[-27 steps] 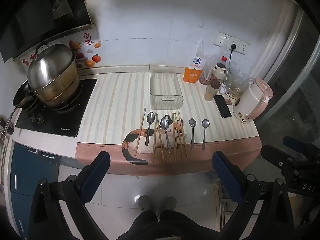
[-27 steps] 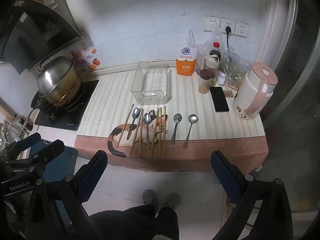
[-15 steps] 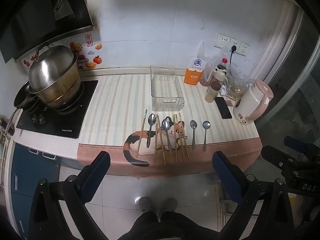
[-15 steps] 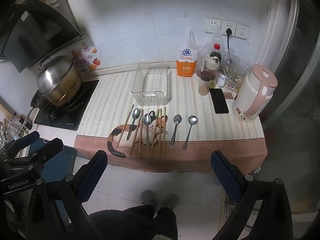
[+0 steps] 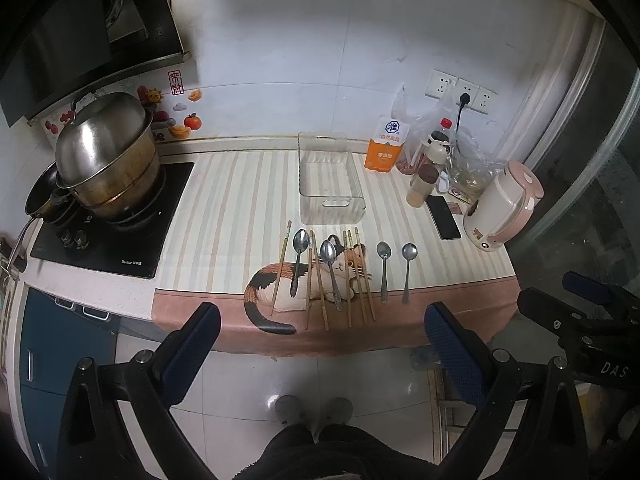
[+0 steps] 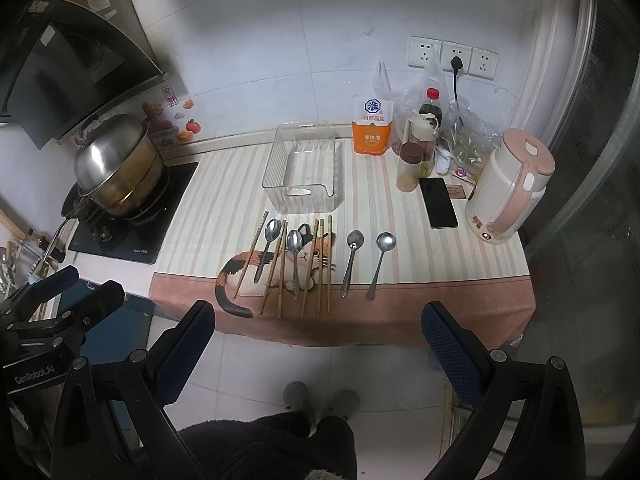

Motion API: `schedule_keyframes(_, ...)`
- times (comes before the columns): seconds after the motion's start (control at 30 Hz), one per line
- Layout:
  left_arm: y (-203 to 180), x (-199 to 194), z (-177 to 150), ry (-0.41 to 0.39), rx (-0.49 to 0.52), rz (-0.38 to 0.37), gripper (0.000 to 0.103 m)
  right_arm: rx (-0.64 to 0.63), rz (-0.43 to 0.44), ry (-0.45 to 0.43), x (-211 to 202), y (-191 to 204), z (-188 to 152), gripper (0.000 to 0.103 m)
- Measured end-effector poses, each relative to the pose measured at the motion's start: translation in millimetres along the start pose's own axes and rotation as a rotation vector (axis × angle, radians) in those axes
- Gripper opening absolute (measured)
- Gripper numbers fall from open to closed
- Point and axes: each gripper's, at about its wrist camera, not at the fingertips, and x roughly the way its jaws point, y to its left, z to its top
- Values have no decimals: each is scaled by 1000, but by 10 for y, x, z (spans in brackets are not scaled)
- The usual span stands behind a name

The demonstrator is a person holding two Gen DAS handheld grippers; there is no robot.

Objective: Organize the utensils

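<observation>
Several metal spoons (image 5: 383,268) (image 6: 352,258) and wooden chopsticks (image 5: 316,280) (image 6: 282,268) lie in a row on a striped mat with a cat picture (image 5: 280,280) (image 6: 240,268). A clear plastic bin (image 5: 330,180) (image 6: 306,170) stands empty just behind them. My left gripper (image 5: 320,344) is open and empty, held in the air well in front of the counter edge. My right gripper (image 6: 318,340) is also open and empty, at about the same distance back.
A stove with a steel pot (image 5: 106,160) (image 6: 116,168) is at the left. An orange salt bag (image 6: 372,128), bottles, a black phone (image 6: 438,202) and a pink kettle (image 6: 510,186) crowd the right. The floor and my feet (image 5: 312,408) are below.
Both views have shifted slightly; the counter sits a little closer and lower in frame. Utensils and bin have not moved. Both grippers stay open.
</observation>
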Motion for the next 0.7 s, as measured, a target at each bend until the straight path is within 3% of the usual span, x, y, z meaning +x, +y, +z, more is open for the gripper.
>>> schedule_keyframes(0.7,-11,7,4,-1,-3,-6,103,-2,2,-1,0,30,42,103)
